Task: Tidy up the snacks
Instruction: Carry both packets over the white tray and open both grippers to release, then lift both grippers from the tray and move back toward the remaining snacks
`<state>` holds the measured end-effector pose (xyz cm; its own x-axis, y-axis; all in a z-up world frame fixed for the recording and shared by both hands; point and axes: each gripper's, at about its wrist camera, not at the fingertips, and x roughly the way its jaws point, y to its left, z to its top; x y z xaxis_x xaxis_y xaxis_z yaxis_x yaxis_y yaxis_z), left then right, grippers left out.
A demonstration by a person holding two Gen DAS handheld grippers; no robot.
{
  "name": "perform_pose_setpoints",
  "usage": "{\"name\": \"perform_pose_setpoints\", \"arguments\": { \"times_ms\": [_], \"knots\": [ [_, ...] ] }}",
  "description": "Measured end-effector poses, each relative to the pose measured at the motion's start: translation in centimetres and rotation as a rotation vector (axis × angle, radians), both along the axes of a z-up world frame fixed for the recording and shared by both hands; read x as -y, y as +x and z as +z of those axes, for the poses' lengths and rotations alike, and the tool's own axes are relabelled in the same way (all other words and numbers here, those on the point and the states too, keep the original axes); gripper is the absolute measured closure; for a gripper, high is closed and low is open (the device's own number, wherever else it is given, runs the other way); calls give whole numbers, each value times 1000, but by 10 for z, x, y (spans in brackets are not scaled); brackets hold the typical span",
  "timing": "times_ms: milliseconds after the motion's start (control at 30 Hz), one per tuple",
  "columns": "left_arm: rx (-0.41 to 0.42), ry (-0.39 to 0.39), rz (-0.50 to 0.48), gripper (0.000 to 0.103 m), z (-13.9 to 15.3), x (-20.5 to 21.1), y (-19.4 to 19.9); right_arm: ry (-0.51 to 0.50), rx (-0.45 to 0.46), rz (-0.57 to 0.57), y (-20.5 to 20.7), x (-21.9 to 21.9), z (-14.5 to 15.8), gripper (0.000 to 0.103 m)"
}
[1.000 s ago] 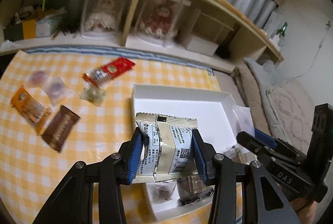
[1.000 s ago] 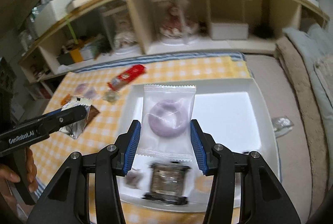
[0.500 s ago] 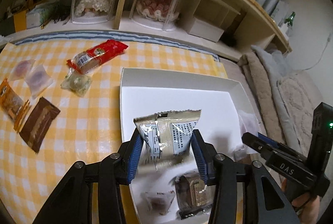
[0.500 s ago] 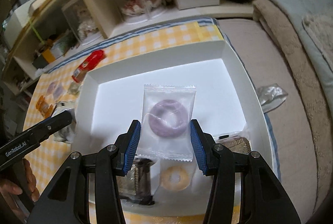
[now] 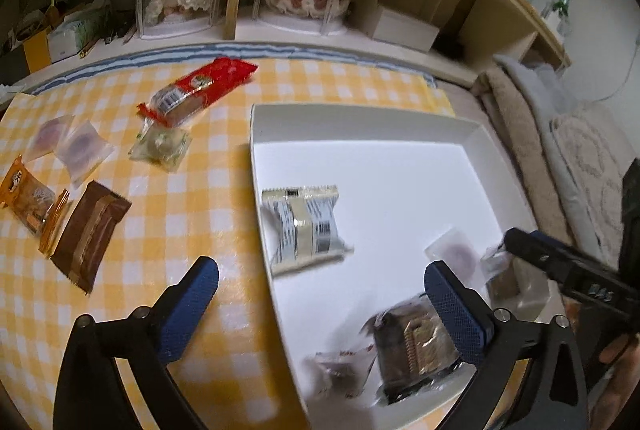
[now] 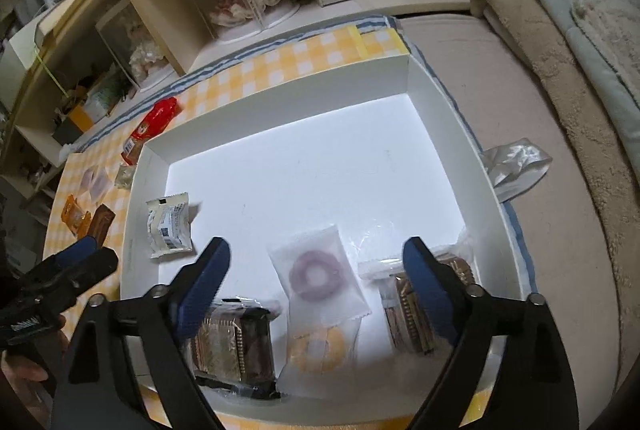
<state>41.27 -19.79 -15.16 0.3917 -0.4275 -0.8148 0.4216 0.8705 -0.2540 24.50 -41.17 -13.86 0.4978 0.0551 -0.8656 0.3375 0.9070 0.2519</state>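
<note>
So we've got both grippers hanging over the white tray [image 6: 416, 98], which sits on the yellow checked cloth [image 5: 192, 214]. Our left gripper [image 5: 320, 294] has just been opening its jaws and they're spread wide now, nothing between them; the silver-and-cream packet [image 5: 302, 226] lies inside the tray right against its left wall, a bit blurred. Our right gripper [image 6: 316, 266] has just been opening too, fingers wide apart, and the clear packet with the purple ring [image 6: 318, 276] lies flat on the tray floor between them, pads not touching it. Just below that there's a yellow ring packet [image 6: 318, 348], partly under the purple one, with a dark wafer-looking packet [image 6: 232, 342] on its left and another one [image 6: 416, 314] on the right, partly behind the right finger.

Out on the cloth, left of the tray, we can see a red packet [image 5: 200, 88], a greenish clear packet [image 5: 160, 146], two pale pouches [image 5: 72, 148], an orange packet [image 5: 30, 198] and a brown bar [image 5: 90, 234].
</note>
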Motion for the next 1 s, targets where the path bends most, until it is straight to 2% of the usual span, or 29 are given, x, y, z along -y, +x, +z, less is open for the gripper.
{"name": "perform_pose_setpoints", "arguments": {
  "times_ms": [100,300,667,1000],
  "knots": [
    [-4,21,-12,0,1,-1,-4,-4,-8,8,-5,-3,4,0],
    [7,31,-16,0,11,-6,-13,-43,-38,23,-12,-13,9,0],
    [45,36,-13,0,37,-22,-28,-90,-41,24,-26,-25,24,0],
    [88,25,-1,0,64,-47,-45,-126,13,22,-38,-39,45,0]
  ]
}}
